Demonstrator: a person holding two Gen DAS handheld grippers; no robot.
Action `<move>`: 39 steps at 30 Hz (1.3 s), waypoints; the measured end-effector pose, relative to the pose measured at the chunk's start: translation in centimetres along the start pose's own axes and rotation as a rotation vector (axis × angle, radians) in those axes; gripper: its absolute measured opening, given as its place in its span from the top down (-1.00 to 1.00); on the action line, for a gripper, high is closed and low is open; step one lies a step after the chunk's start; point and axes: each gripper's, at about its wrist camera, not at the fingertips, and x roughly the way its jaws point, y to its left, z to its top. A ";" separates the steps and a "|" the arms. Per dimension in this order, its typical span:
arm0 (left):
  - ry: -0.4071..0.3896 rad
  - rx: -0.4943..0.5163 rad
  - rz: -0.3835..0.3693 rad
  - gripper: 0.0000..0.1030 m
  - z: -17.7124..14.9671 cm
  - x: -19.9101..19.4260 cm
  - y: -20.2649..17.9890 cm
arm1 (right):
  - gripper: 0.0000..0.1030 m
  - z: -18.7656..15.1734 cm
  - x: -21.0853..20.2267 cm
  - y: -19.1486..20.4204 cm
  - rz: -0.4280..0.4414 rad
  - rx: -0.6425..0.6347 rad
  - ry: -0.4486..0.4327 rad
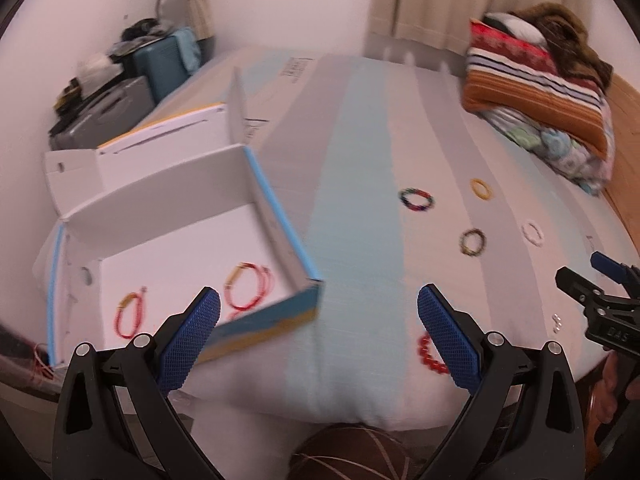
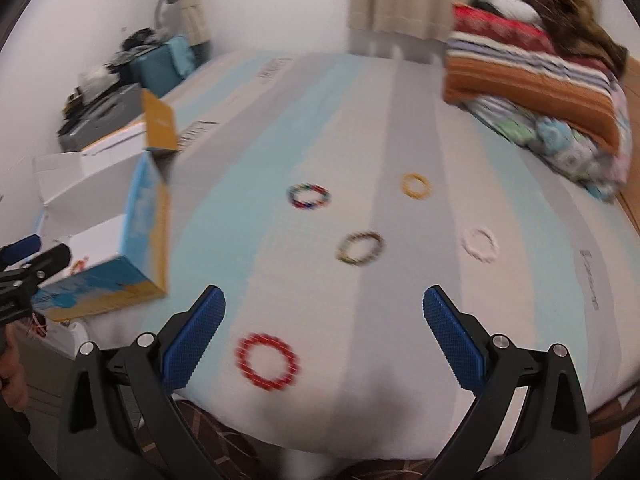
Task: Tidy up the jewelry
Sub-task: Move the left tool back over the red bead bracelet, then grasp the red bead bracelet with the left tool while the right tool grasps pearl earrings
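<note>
Red bracelet [image 2: 267,361], nearest of 5 loose on bed [image 2: 280,128], between splayed empty right gripper [image 2: 324,330]: you lower squarely, clench 1 side; left gripper [image 1: 319,326] agape by box [image 1: 276,208].

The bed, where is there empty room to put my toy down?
Bare room lies on the bed past the multicolored bracelet, between the box and the folded blankets. It is crowded nearer, around the yellow, dark, white and red bracelet.
</note>
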 end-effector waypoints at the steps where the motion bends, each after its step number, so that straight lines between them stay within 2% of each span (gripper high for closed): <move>1: 0.003 0.010 -0.012 -0.89 -0.2 0.3 -0.8 | -0.85 -0.4 0.2 -0.8 -0.007 0.010 0.004; 13: 0.066 0.108 -0.090 -0.89 -3.4 5.4 -7.6 | -0.85 -5.9 3.0 -10.0 -0.099 0.149 0.053; 20: 0.138 0.141 -0.109 -0.89 -6.4 10.0 -9.5 | -0.85 -8.8 5.6 -13.8 -0.113 0.213 0.104; 29: 0.183 0.154 -0.130 -0.89 -8.8 14.4 -10.7 | -0.85 -11.7 8.6 -17.7 -0.111 0.282 0.158; 39: 0.212 0.142 -0.126 -0.83 -9.7 17.1 -11.1 | -0.45 -13.6 11.2 -19.1 -0.072 0.309 0.211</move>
